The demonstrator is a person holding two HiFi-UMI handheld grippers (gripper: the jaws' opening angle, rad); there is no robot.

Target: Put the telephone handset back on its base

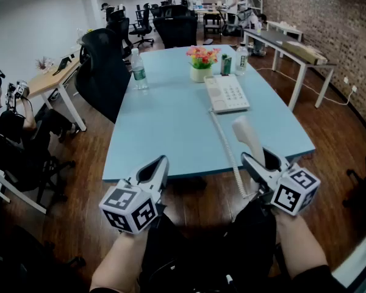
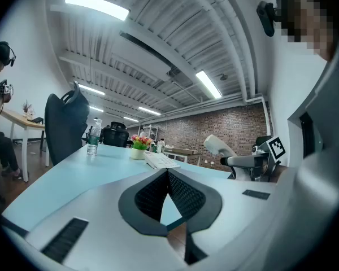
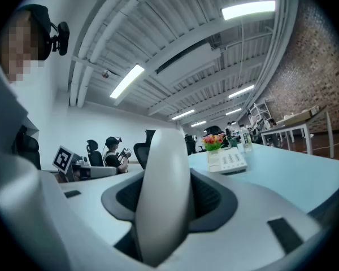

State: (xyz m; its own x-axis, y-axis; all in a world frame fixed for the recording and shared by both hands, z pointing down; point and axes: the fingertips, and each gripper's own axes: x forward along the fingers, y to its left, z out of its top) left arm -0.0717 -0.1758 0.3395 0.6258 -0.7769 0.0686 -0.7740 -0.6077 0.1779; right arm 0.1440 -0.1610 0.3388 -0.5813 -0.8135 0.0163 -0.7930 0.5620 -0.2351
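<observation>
The right gripper pinches the handset, its base at eleven o'clock on the table; the left gripper has its jaws pressed together.

I held my left gripper low in front of me, jaws pressed together on nothing. Beside it, my right gripper had its jaws clamped on the handset.

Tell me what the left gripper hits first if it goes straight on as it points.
Probably the telephone base: the left gripper, shut and empty, points across the blue table right at it. If it runs low, the table's near edge comes first.
</observation>
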